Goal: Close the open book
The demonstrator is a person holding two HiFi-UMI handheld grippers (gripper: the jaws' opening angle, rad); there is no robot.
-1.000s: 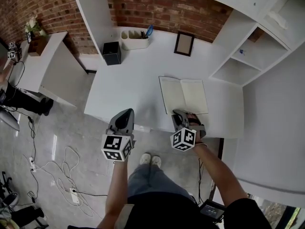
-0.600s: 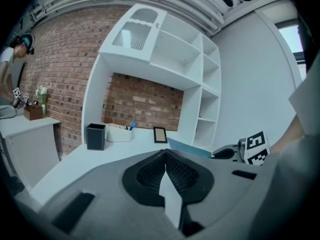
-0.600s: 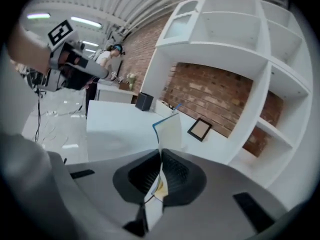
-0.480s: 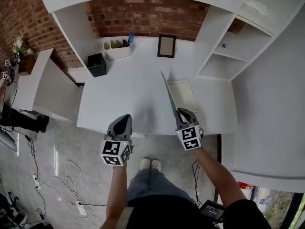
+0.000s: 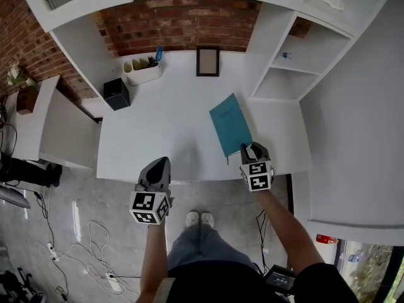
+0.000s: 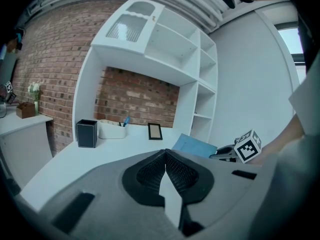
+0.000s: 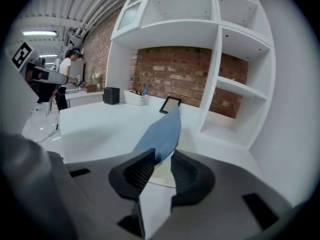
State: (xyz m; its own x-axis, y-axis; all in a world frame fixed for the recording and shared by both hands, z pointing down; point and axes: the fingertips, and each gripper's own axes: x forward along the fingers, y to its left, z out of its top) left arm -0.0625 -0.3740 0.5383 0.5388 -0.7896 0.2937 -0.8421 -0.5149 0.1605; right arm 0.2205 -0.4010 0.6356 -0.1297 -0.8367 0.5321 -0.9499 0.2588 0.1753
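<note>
The teal-covered book point(image 5: 230, 126) lies cover-up on the white desk point(image 5: 158, 125), toward its front right corner and skewed to the edges. The right gripper point(image 5: 247, 149) is at the book's near corner. Its jaws are opening, with the cover's corner between them but not pinched. The left gripper point(image 5: 162, 161) hangs over the desk's front edge, jaws pressed together on nothing.

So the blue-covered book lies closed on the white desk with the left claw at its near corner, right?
Wrong claw. The head view shows the blue-covered book lying closed on the white desk with the right claw at its near corner, jaws opening with that corner between them.
</note>
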